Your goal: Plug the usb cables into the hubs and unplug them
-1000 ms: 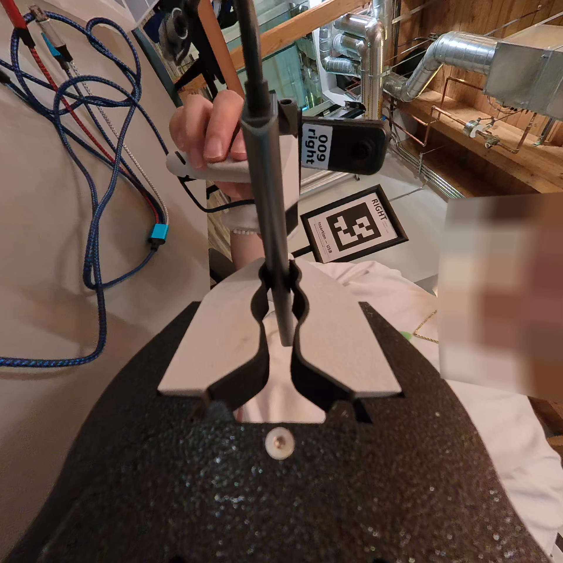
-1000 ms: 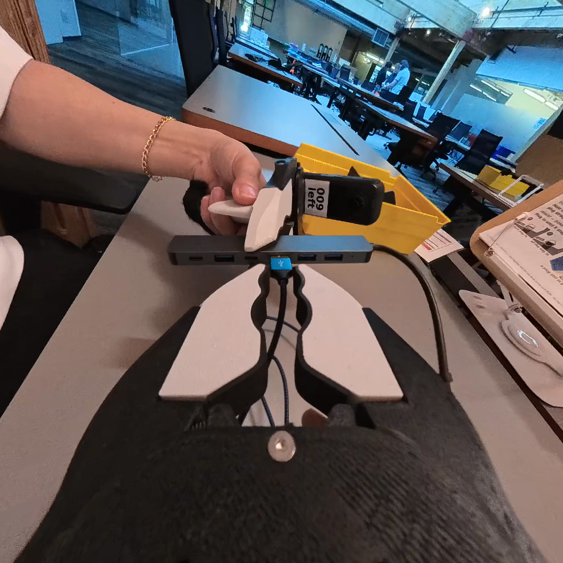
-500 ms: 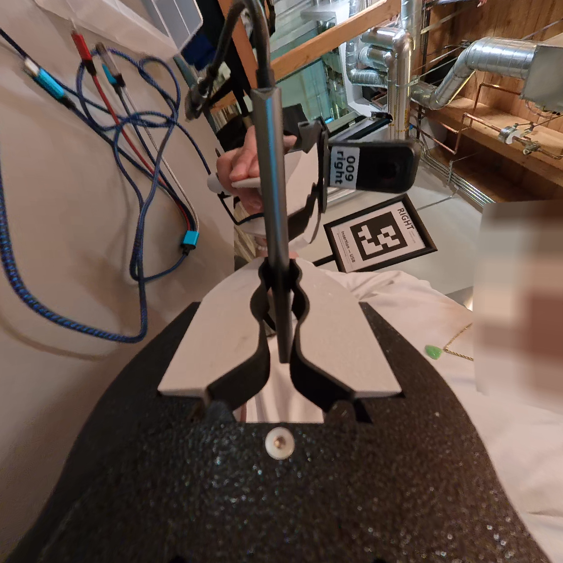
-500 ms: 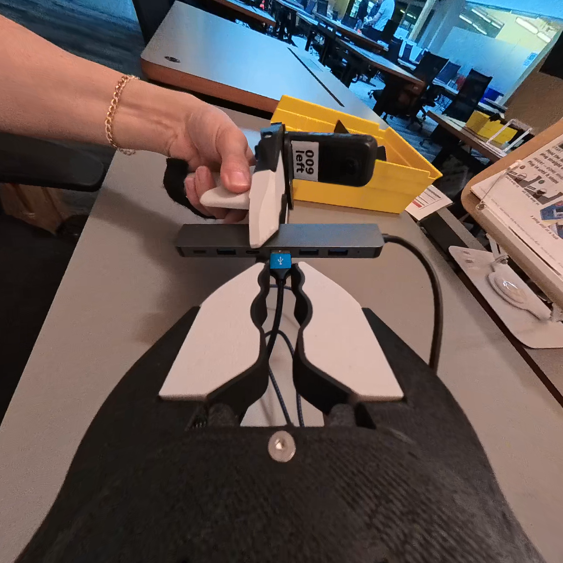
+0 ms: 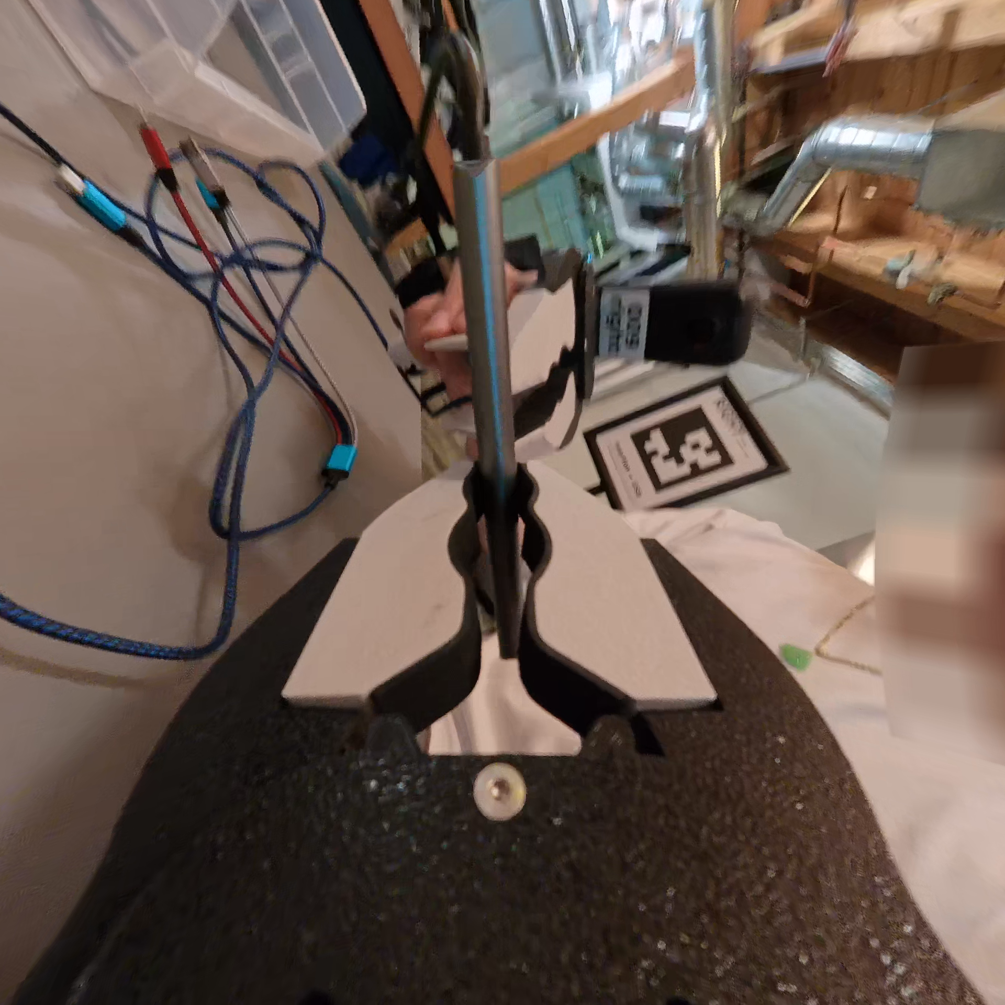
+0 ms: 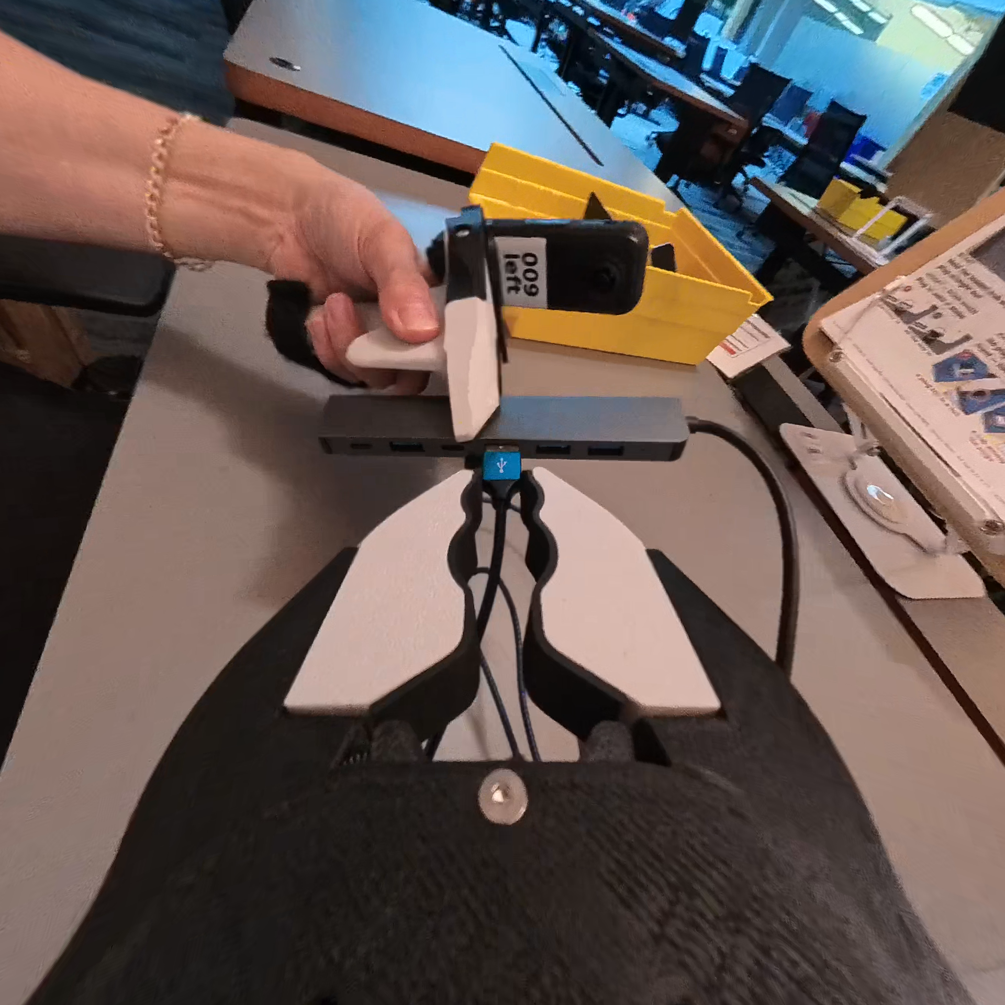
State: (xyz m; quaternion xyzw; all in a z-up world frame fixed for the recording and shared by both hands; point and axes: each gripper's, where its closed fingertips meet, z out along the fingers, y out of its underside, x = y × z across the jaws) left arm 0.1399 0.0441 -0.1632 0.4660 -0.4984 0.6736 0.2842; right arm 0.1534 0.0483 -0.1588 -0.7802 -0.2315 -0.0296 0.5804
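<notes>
Blue USB plug (image 6: 501,469) at right tool (image 6: 501,481) tips, against hub (image 6: 571,427).

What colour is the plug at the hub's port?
Bright blue plug, clearest in the right wrist view.

Matt grey metal hub (image 6: 587,419); braided cloth-sheathed cable (image 5: 228,549) (blue); glossy yellow plastic bin (image 6: 701,304).
</notes>
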